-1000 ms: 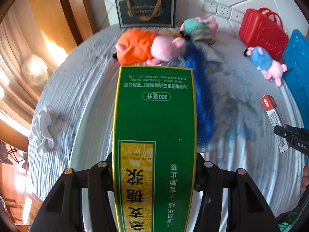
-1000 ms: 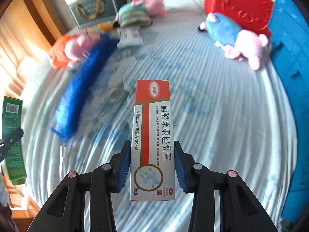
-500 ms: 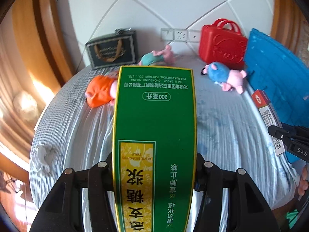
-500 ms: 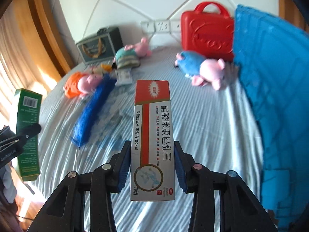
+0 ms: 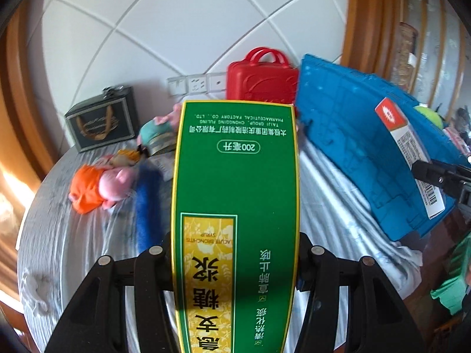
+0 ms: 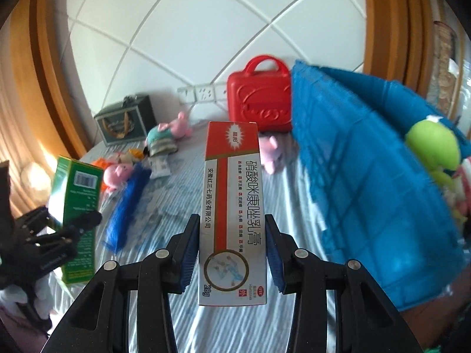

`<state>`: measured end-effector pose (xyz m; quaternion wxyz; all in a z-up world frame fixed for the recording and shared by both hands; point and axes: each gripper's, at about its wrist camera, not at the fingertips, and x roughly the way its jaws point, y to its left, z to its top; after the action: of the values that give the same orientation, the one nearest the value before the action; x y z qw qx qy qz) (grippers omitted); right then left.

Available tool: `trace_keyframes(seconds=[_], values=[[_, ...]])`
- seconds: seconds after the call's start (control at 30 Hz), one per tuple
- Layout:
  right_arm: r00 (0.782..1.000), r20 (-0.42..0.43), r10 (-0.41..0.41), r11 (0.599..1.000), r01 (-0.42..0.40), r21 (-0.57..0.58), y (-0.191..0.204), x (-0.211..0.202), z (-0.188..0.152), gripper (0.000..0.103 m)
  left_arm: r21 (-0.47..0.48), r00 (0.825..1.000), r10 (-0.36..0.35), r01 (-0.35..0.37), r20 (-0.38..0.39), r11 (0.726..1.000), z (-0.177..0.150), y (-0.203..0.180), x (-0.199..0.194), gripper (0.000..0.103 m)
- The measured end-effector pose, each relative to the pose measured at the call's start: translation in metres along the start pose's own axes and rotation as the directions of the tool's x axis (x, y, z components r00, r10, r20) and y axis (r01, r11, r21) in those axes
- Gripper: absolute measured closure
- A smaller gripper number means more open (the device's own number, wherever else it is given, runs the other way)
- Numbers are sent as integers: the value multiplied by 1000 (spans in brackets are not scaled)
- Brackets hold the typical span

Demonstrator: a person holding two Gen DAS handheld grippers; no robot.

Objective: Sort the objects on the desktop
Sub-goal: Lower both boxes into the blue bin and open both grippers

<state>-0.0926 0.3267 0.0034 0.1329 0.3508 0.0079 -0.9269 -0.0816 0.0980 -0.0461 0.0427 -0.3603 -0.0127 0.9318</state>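
My left gripper [image 5: 235, 261] is shut on a tall green and yellow syrup box [image 5: 235, 206], held up above the table; it also shows in the right wrist view [image 6: 78, 206]. My right gripper [image 6: 231, 250] is shut on a red and white ointment box [image 6: 232, 211], also raised; it shows in the left wrist view [image 5: 412, 153] in front of the blue basket [image 5: 368, 153]. The blue basket [image 6: 353, 182] stands at the right and holds a green plush toy [image 6: 432, 147].
On the striped tablecloth [image 6: 182, 200] lie an orange and pink pig plush [image 5: 100, 185], a blue furry brush [image 5: 147, 203], a teal and pink plush [image 6: 164, 138] and another pink plush [image 6: 270, 153]. A red case [image 6: 259, 100] and a dark gift box [image 6: 123, 123] stand at the wall.
Both grippers have lifted and tilted up with their boxes. The view now takes in the wall and the top of the blue basket, which lies closer on the right.
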Motion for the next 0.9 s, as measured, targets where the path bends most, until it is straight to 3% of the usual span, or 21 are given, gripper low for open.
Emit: trace_keyframes(seconds=[0.2,0.37,0.47,0.6,0.7,0.77,0.9], values=[[991,111,-79,995,72,68,-56,-45,18,62,101,988,-102,90,113,991,53,-75,-26,50],[976,165,-145,985,128,112,-121,-72,32,62,166,952,-217,183,217,969,103,-166,-50,50],[968,150,-199,973,176,152,-175,-78,36,62,197,930,-292,250,223,948,133,-233,-47,50],[959,104,-263,949,238,205,-245,-70,42,62,235,919,-345,298,192,925,167,-313,-25,50],[962,34,-271,940,257,226,-285,-56,39,62,237,930,-337,298,146,925,185,-359,-2,50],[963,-15,-270,933,266,245,-308,-44,36,62,247,950,-297,266,96,932,189,-386,17,50],[961,-102,-255,929,273,249,-330,-21,32,62,211,970,-239,241,-35,947,195,-410,61,50]])
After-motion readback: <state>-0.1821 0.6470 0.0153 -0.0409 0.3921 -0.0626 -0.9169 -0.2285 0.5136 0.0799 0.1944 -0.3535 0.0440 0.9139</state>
